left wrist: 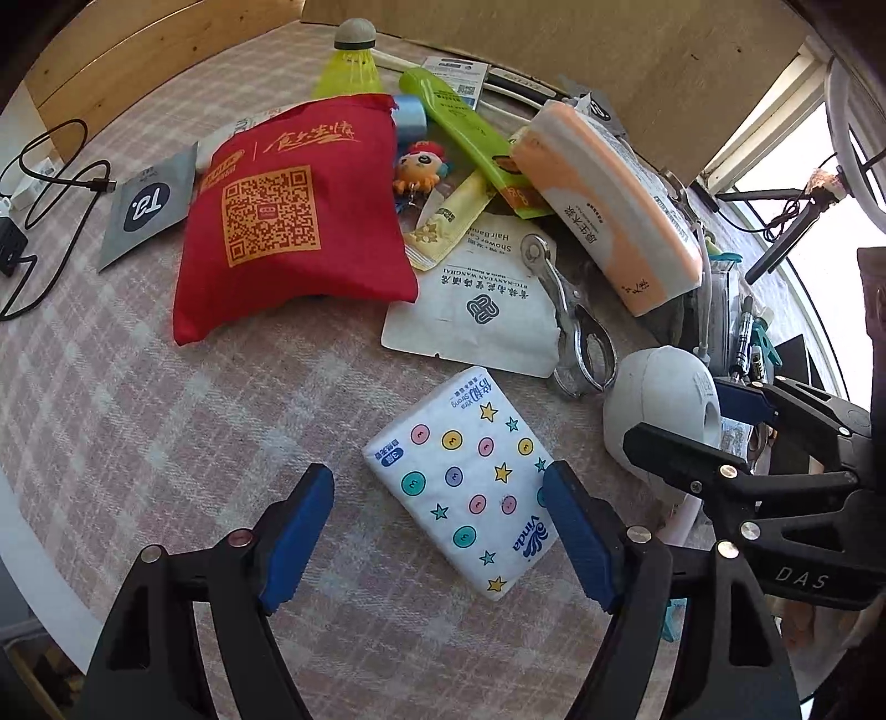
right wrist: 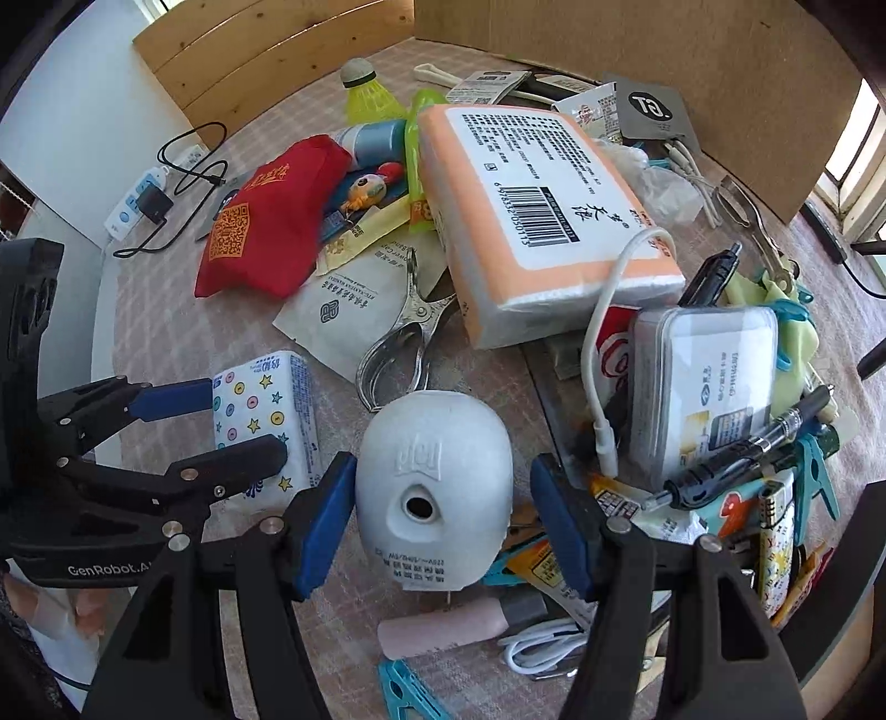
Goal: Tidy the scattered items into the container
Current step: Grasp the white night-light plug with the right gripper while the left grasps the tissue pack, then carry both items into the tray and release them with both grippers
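Note:
My left gripper [left wrist: 440, 487] is open, its blue fingers either side of a small Vinda tissue pack [left wrist: 462, 479] with coloured buttons and stars, lying flat on the checked cloth. The pack also shows in the right wrist view [right wrist: 266, 410]. My right gripper [right wrist: 443, 487] is open around a white egg-shaped device [right wrist: 434, 487] with a round hole, not pressing it. The device also shows in the left wrist view [left wrist: 659, 404]. The left gripper [right wrist: 213, 423] appears at the left of the right wrist view, the right gripper [left wrist: 692, 412] at the right of the left wrist view.
A red drawstring bag [left wrist: 293, 216], a large orange tissue pack [right wrist: 531, 216], metal tongs [left wrist: 576, 321], a white sachet [left wrist: 482, 299], a green tube and a yellow shuttlecock [left wrist: 351, 61] lie behind. A pile with a clear box [right wrist: 703, 387], pens, cables and clips sits at right. Cardboard wall [right wrist: 637, 44] behind.

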A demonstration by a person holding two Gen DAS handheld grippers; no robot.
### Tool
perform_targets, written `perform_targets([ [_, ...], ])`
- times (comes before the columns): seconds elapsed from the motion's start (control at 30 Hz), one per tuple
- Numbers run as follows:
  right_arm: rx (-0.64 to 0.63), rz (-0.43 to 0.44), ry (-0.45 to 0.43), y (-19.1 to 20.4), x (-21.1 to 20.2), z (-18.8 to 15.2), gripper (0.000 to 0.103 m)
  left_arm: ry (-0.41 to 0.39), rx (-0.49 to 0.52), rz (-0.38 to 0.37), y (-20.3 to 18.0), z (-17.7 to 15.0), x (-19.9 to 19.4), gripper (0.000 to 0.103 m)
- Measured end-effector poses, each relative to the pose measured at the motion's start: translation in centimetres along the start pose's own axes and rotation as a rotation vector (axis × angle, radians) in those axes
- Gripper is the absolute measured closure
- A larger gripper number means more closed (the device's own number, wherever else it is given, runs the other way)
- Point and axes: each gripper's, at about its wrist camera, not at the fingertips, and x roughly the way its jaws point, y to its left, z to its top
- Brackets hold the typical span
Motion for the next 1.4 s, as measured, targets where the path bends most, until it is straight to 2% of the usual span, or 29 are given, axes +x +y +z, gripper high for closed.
perform_targets([
  [0.03, 0.000, 0.005, 0.009, 0.0, 0.2, -0.1, 0.047, 0.000, 0.002, -0.002, 0.0, -0.1, 0.0, 0.026],
  [0.13, -0.012, -0.016, -0.004, 0.5, 0.1, -0.6, 0.048, -0.002, 0.013, -0.027, -0.2, -0.5, -0.4, 0.035],
  [0.2, -0.001, -0.015, -0.016, 0.5, -0.1, -0.9, 0.048, -0.005, 0.024, -0.043, -0.4, -0.7, -0.7, 0.048],
  [0.3, 0.031, 0.011, -0.035, 0.2, -0.6, -1.2, 0.048, -0.016, 0.048, -0.035, -0.9, -1.1, -1.3, 0.058],
  [0.4, 0.055, 0.015, -0.061, -0.1, -1.3, -1.6, 0.048, -0.010, 0.036, -0.046, -0.7, -1.4, -1.6, 0.059],
  [0.43, 0.069, 0.017, -0.071, -0.3, -1.6, -1.7, 0.048, -0.008, 0.029, -0.045, -0.6, -1.4, -1.6, 0.057],
  [0.47, 0.086, 0.021, -0.082, -0.5, -2.0, -1.8, 0.048, -0.004, 0.025, -0.040, -0.5, -1.5, -1.6, 0.052],
  [0.5, 0.106, 0.027, -0.092, -0.8, -2.3, -1.9, 0.048, -0.001, 0.013, -0.025, -0.5, -1.5, -1.5, 0.036],
  [0.53, 0.123, 0.032, -0.101, -1.1, -2.7, -1.9, 0.048, 0.005, 0.002, -0.022, -0.5, -1.6, -1.4, 0.031],
  [0.63, 0.153, 0.033, -0.129, -1.7, -3.8, -2.2, 0.048, 0.009, 0.023, -0.044, -1.2, -2.2, -1.1, 0.038],
  [0.7, 0.163, 0.029, -0.148, -2.0, -4.7, -2.5, 0.048, 0.008, 0.038, -0.064, -1.3, -2.3, -1.2, 0.048],
  [0.83, 0.188, 0.014, -0.192, -2.9, -6.8, -3.2, 0.048, -0.014, 0.064, -0.046, -2.0, -2.4, -2.1, 0.059],
  [1.0, 0.260, 0.011, -0.262, -5.0, -9.7, -4.4, 0.048, -0.021, 0.062, -0.072, -1.9, -2.7, -3.3, 0.072],
  [1.07, 0.293, 0.004, -0.288, -5.9, -10.8, -5.0, 0.048, -0.024, 0.062, -0.079, -1.4, -2.6, -3.8, 0.075],
  [1.1, 0.313, 0.003, -0.301, -6.5, -11.3, -5.4, 0.048, -0.025, 0.064, -0.085, -0.7, -1.5, -3.7, 0.077],
  [1.27, 0.407, -0.015, -0.358, -9.1, -13.9, -7.6, 0.048, -0.041, 0.048, -0.116, 0.8, -0.2, -5.0, 0.079],
  [1.4, 0.491, -0.048, -0.389, -11.3, -15.9, -10.4, 0.048, -0.068, 0.078, -0.149, -2.0, 1.3, -5.0, 0.079],
])
